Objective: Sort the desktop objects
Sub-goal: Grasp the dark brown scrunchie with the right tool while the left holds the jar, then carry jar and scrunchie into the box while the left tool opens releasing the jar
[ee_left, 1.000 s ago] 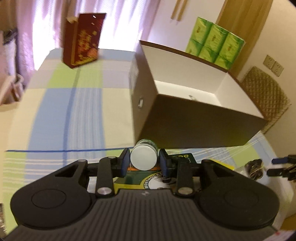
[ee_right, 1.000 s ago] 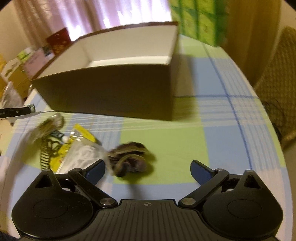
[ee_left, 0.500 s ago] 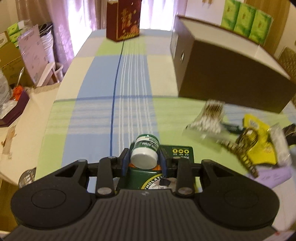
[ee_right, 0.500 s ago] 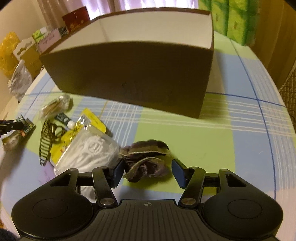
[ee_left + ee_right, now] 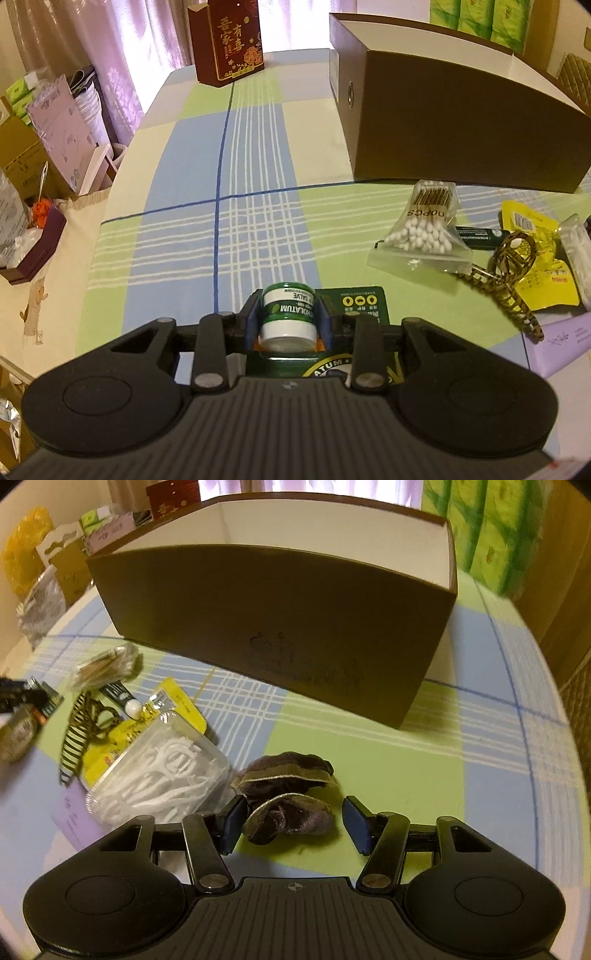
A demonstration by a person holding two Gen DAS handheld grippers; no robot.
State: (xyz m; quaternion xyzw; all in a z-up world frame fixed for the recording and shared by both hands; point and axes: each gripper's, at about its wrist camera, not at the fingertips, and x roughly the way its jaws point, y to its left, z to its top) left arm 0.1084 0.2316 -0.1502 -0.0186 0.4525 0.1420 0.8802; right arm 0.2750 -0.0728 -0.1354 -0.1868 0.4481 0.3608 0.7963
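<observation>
My left gripper (image 5: 287,323) is shut on a small green and white salve jar (image 5: 287,318), held over its dark green carton (image 5: 351,306) on the checked tablecloth. My right gripper (image 5: 294,823) is open, its fingers on either side of a dark purple velvet scrunchie (image 5: 288,799) lying on the cloth. The big brown open box (image 5: 273,605) stands just behind; it also shows in the left wrist view (image 5: 461,122). Loose items lie between: a bag of cotton swabs (image 5: 424,229), a brown hair claw (image 5: 509,273), a yellow packet (image 5: 535,251), a clear box of floss picks (image 5: 159,779).
A red gift box (image 5: 231,40) stands at the table's far end. Green tissue packs (image 5: 491,531) stand right of the brown box. A lilac tube (image 5: 557,343) lies at the right. Cartons and clutter (image 5: 40,147) sit beyond the table's left edge.
My left gripper has swung down and back from the brown box with the jar, now low over the green carton. My right gripper has lowered around the scrunchie and narrowed.
</observation>
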